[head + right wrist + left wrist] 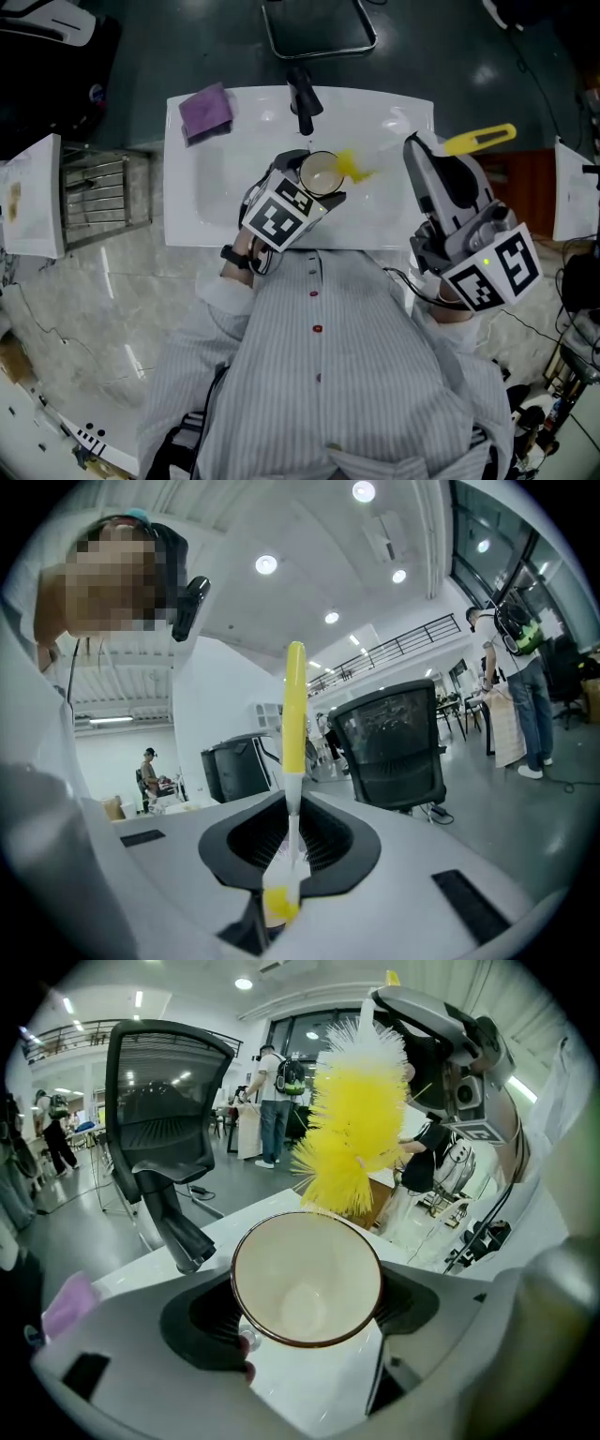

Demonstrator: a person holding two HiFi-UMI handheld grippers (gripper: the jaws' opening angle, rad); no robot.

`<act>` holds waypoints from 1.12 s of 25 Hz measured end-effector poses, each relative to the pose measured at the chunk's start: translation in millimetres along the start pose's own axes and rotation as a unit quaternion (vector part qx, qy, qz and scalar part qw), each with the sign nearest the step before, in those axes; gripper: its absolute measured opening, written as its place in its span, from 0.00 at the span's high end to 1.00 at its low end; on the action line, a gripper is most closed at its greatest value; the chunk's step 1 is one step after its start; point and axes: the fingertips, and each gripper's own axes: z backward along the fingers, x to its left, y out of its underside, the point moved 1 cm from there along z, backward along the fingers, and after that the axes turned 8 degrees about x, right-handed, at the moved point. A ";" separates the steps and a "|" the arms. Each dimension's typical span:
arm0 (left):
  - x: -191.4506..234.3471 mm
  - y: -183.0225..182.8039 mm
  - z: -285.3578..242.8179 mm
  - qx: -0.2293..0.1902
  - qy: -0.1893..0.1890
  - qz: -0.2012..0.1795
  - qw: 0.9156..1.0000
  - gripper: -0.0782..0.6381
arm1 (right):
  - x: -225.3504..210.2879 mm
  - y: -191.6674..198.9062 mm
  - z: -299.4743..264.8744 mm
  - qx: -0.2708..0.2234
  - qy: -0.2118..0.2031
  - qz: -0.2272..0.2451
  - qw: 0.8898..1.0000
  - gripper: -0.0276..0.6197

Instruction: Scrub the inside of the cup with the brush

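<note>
My left gripper (305, 1312) was clamped on the cup (321, 172), one pad on each side of its wall below the brown rim, the mouth tipped back toward the gripper body and the whole held over the white sink (216, 206). My right gripper (289, 850) was closed on the brush (293, 705), pinching its thin white stem, with the yellow handle running on past the fingertips. The yellow bristles (356, 1119) stood just beyond the far rim of the cup, outside its mouth; whether they brushed the rim I could not confirm from either gripper view. I judged the cup to be light, rigid and smooth-walled, likely to slip if wet and to chip if dropped, so a firm two-sided hold low on the wall suited it. I judged the stem to be slender and springy and the bristles soft, so a hold nearer the bristle head would give stiffer scrubbing. Scrubbing inside the cup had not begun.
</note>
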 end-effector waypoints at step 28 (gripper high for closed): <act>13.0 -41.9 70.7 -0.123 -0.037 0.046 0.991 0.33 | -34.1 76.9 -7.0 0.068 0.029 -0.023 0.997 0.86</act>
